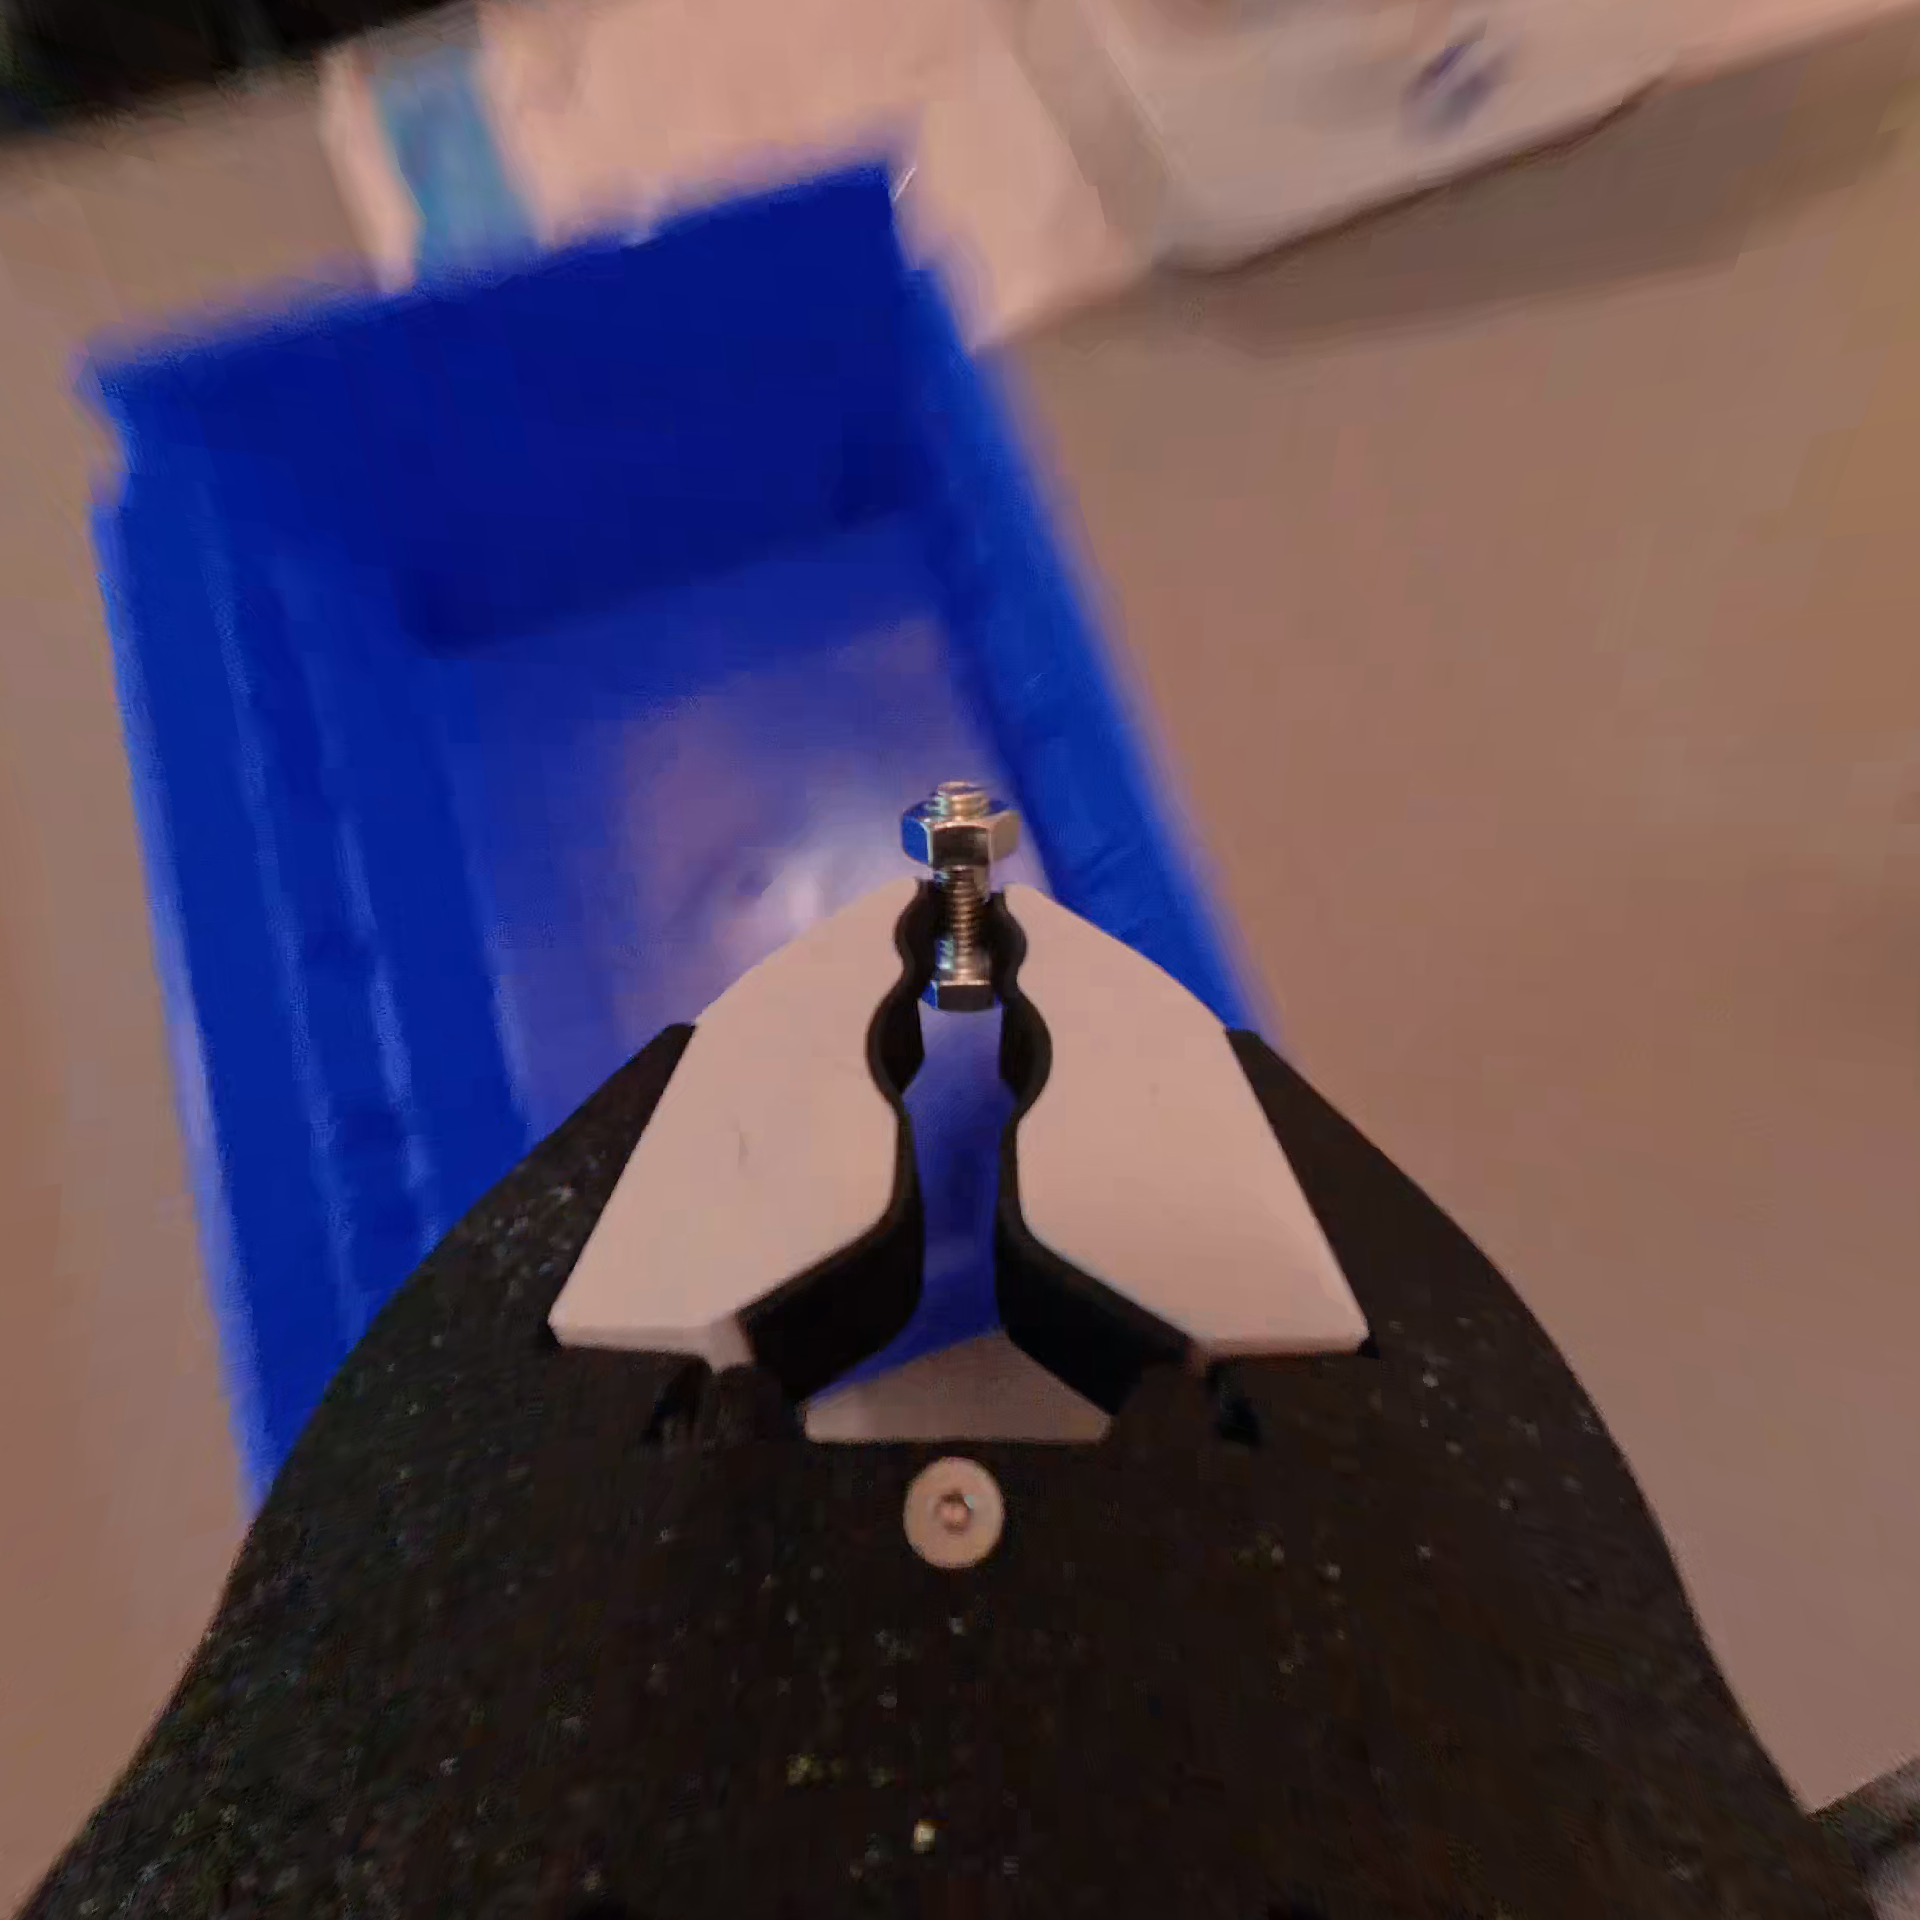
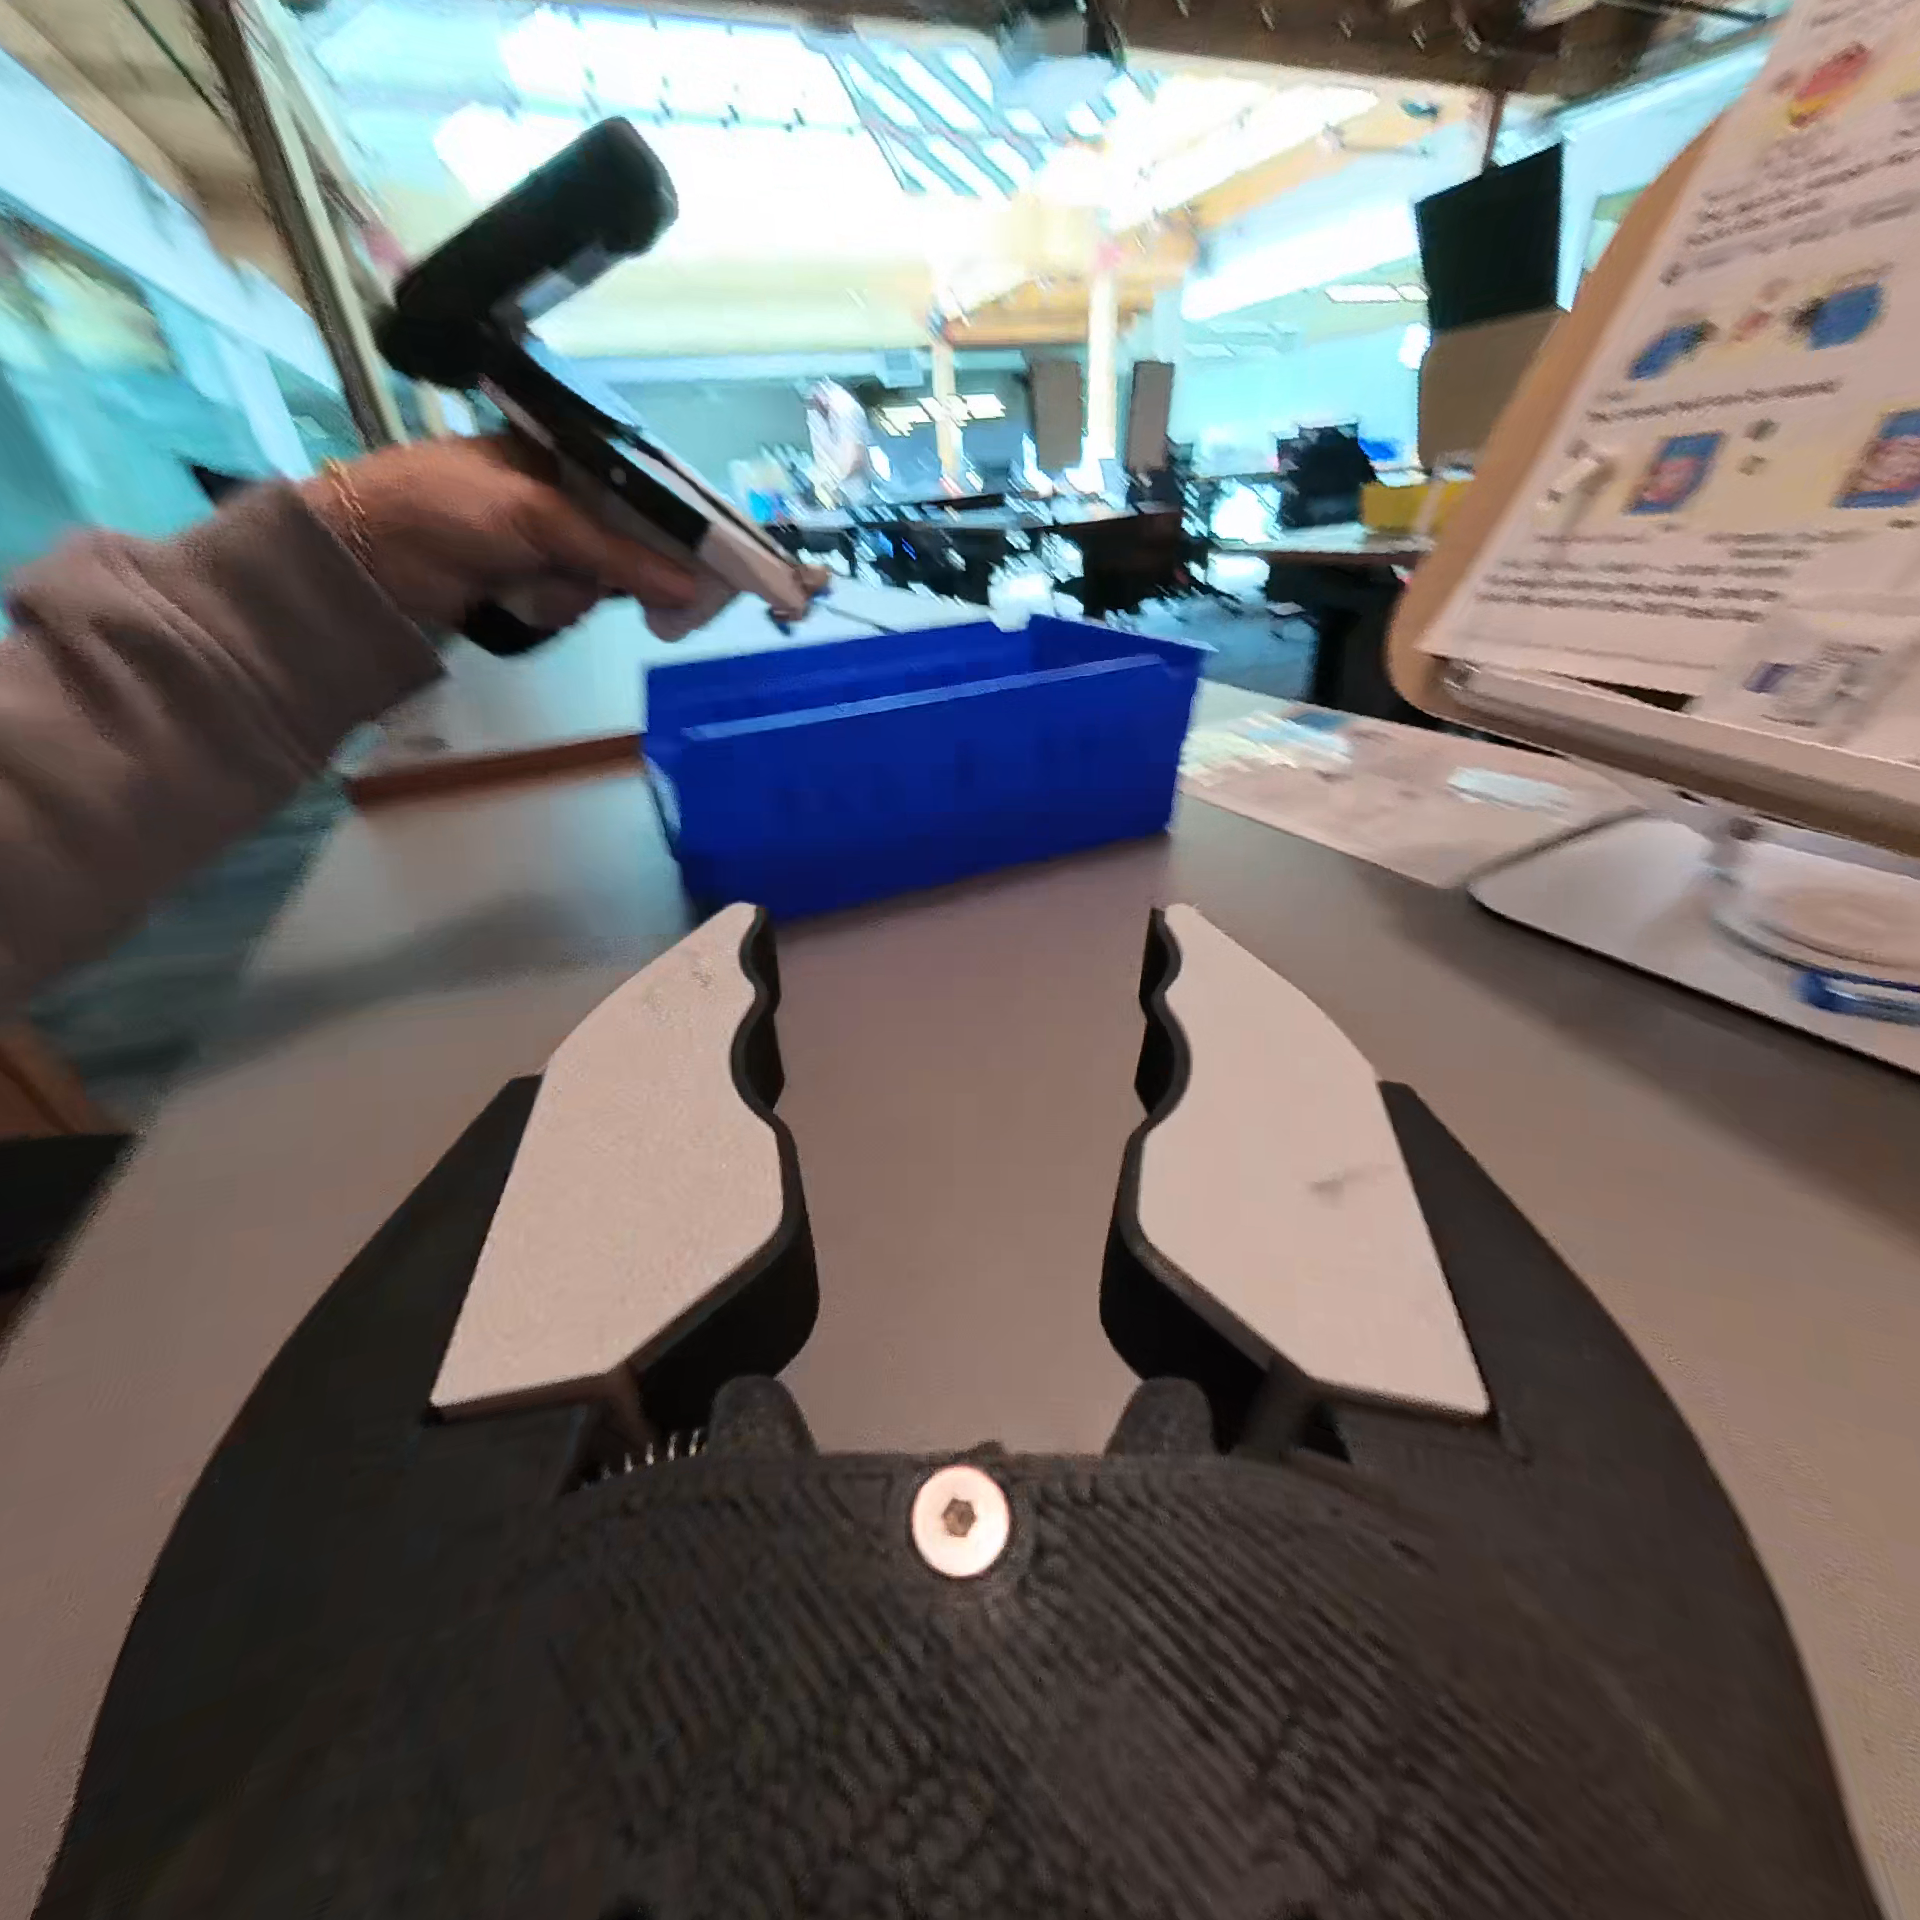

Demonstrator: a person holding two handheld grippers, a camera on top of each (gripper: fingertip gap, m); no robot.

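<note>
Black speckled gripper [image 1: 961,914] body, grey finger plates, silver screw; beige sleeve [image 2: 156,707].

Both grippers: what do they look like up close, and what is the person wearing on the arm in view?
Each gripper, left and right, has a rough black printed body, one silver screw at its centre, and two pale grey fingers with wavy black inner pads. The arm wears a loose, pale pinkish-grey sleeve and a thin bracelet.

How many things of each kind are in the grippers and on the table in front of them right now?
Grippers: 2, left shut on the bolt, right open over bare table
Bolt with nut: 1
Blue bin: 1
Stand with printed sheet: 1
Loose printed papers: 1 patch, count unclear
Total: 6
</note>
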